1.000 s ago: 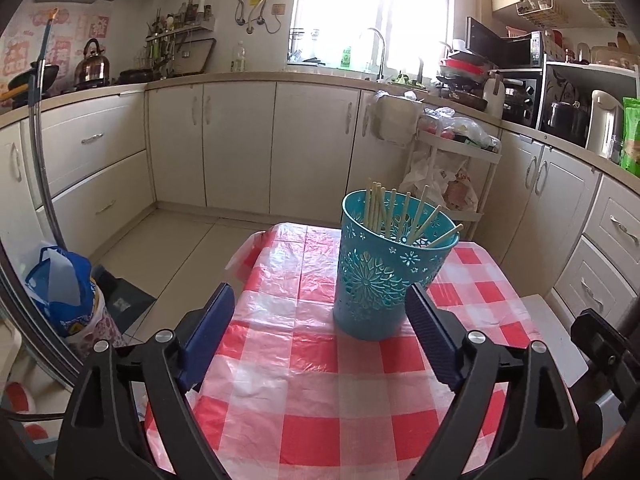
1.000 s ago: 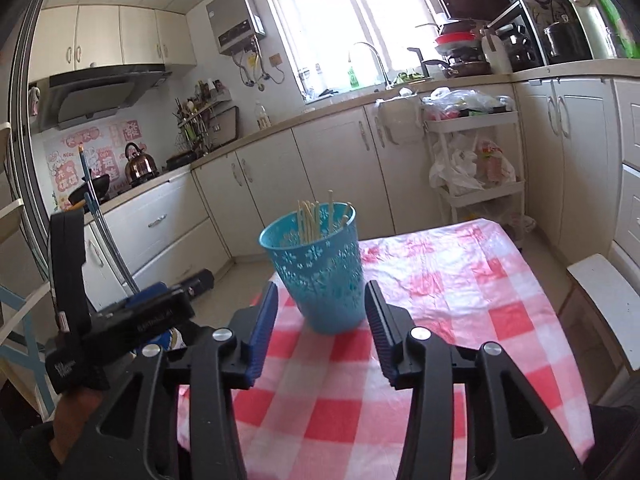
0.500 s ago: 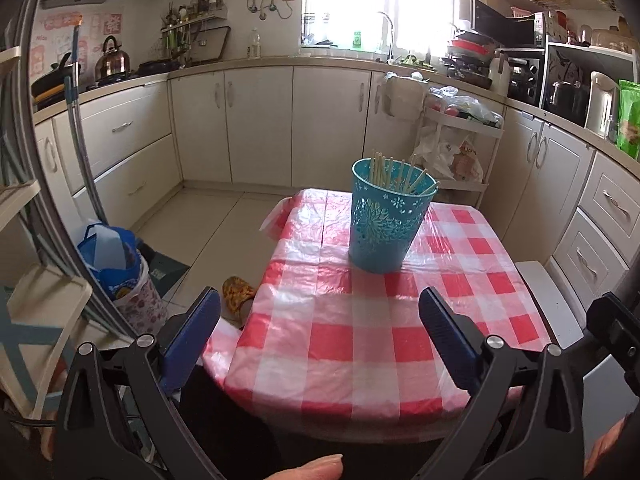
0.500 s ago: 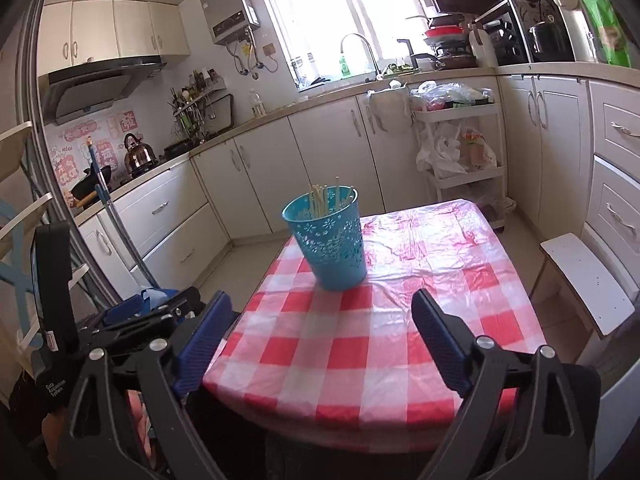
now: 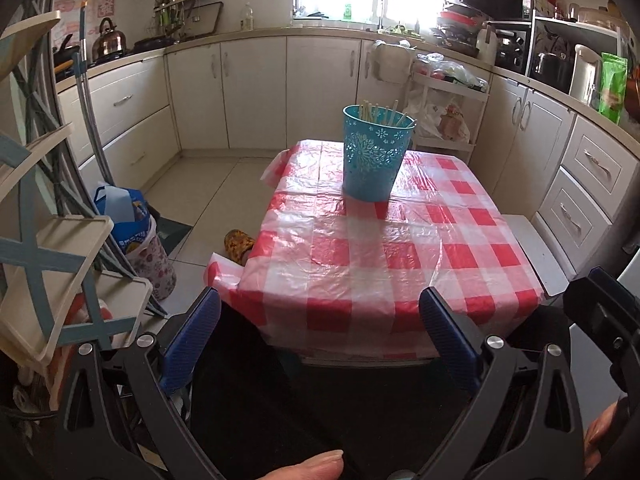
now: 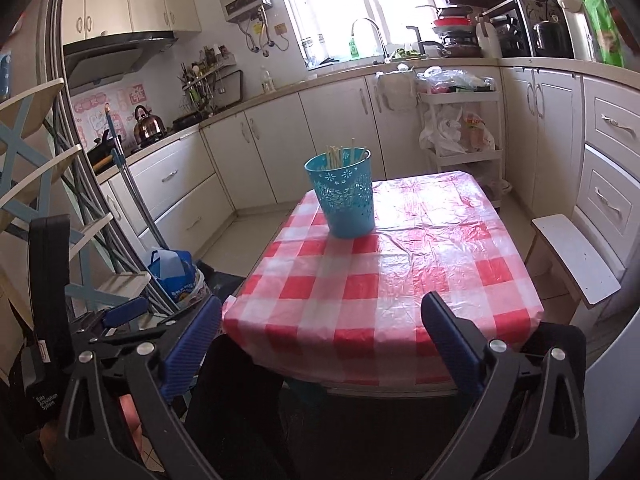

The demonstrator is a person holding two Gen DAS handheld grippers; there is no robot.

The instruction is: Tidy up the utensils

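Observation:
A teal perforated bucket (image 5: 375, 156) stands upright on the far part of a table with a red-and-white checked cloth (image 5: 384, 256). Several pale chopsticks (image 5: 380, 114) stand inside it. The bucket also shows in the right wrist view (image 6: 345, 197), with the chopsticks (image 6: 344, 155) poking above its rim. My left gripper (image 5: 320, 320) is open and empty, held back off the table's near edge. My right gripper (image 6: 322, 322) is open and empty too, also short of the near edge of the cloth (image 6: 384, 280). The left gripper's body (image 6: 100, 320) shows at the lower left of the right wrist view.
White kitchen cabinets (image 5: 256, 88) run around the room. A folding rack (image 5: 48, 264) stands at the left, with a blue bag in a bin (image 5: 128, 220) on the floor. A white stool (image 6: 576, 260) stands right of the table. A storage trolley (image 6: 460, 128) stands behind the table.
Both grippers have pulled back from right beside the bucket to beyond the table's near edge. The right gripper's fingers have opened wider. The bucket has stayed in place.

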